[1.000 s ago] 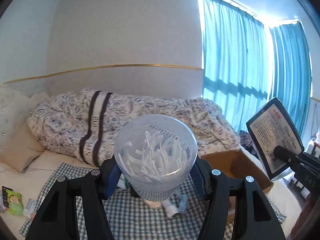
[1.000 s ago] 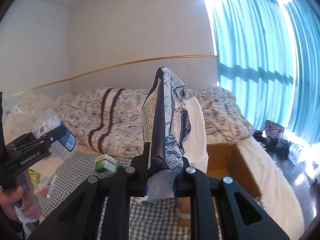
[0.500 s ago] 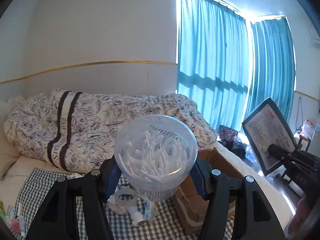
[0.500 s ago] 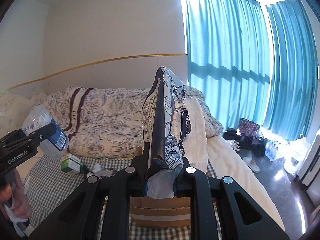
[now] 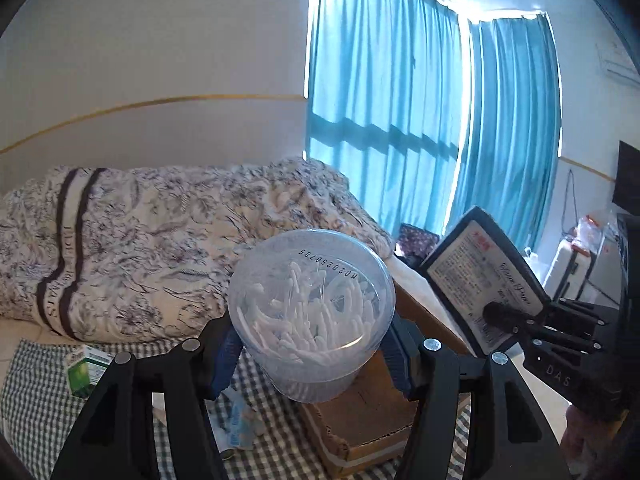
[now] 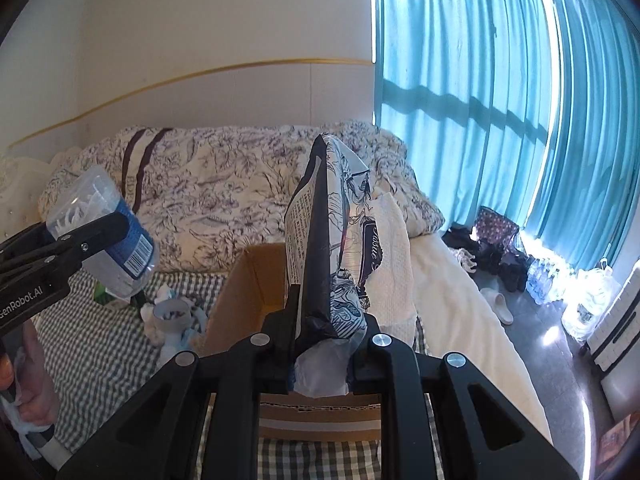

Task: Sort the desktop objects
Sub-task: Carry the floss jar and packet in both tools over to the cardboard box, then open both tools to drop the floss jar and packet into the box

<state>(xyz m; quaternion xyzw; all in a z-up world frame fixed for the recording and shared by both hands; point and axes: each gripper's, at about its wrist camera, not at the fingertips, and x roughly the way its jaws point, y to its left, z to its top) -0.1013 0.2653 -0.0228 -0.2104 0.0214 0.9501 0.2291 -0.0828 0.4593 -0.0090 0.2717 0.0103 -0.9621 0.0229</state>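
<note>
My left gripper (image 5: 312,344) is shut on a clear plastic tub of white floss picks (image 5: 311,312), held in the air above the near corner of an open cardboard box (image 5: 360,420). In the right wrist view the same tub (image 6: 100,232) hangs at the left, with a blue barcode label. My right gripper (image 6: 326,320) is shut on a soft tissue pack (image 6: 340,240) with black-and-white print, upright over the cardboard box (image 6: 248,284). That pack (image 5: 480,280) shows at the right of the left wrist view.
A checked cloth (image 6: 100,344) covers the surface. On it lie a green carton (image 5: 86,372), a tape roll with crumpled bits (image 6: 172,314) and small tubes (image 5: 240,428). A floral duvet (image 5: 160,240) is behind; teal curtains (image 6: 480,100) and floor clutter at right.
Both grippers have swung to the right with their loads. The cardboard box now sits right under and ahead of them; the green carton and the clutter have slid to the left.
</note>
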